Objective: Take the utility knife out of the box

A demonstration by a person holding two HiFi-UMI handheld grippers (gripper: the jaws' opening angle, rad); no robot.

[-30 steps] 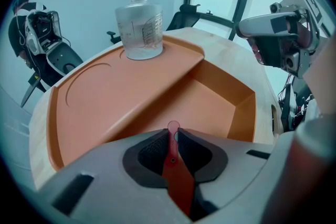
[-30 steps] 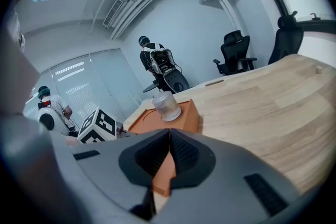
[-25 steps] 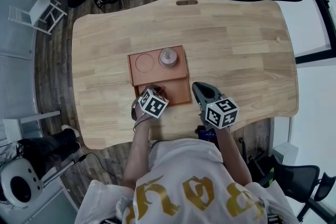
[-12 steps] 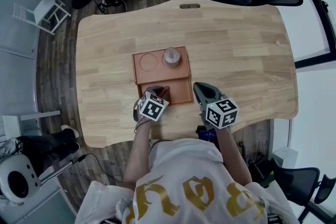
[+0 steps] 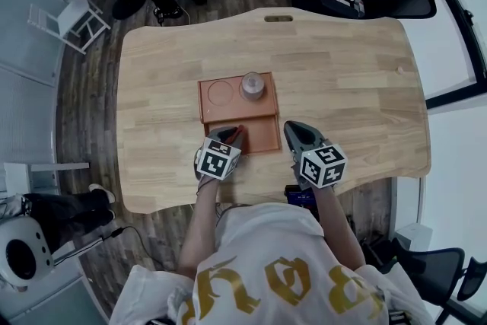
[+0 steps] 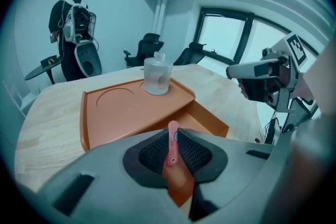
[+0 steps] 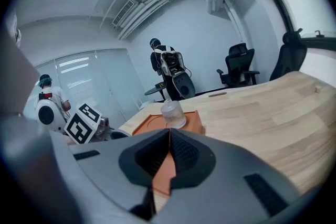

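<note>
utility knife point(image 6: 171, 147) lengthwise in left tool point(image 6: 172, 131)

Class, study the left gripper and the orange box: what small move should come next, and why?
Probably lift the left gripper higher, then toward the table: its jaws are shut on the pink utility knife, and it hangs above the orange box, over its near compartment.

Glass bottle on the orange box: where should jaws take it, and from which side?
Probably the glass bottle's round body, below its narrower neck, jaws level, coming from the orange box's right edge. The bottle stands upright near that edge, with bare table beside it.
</note>
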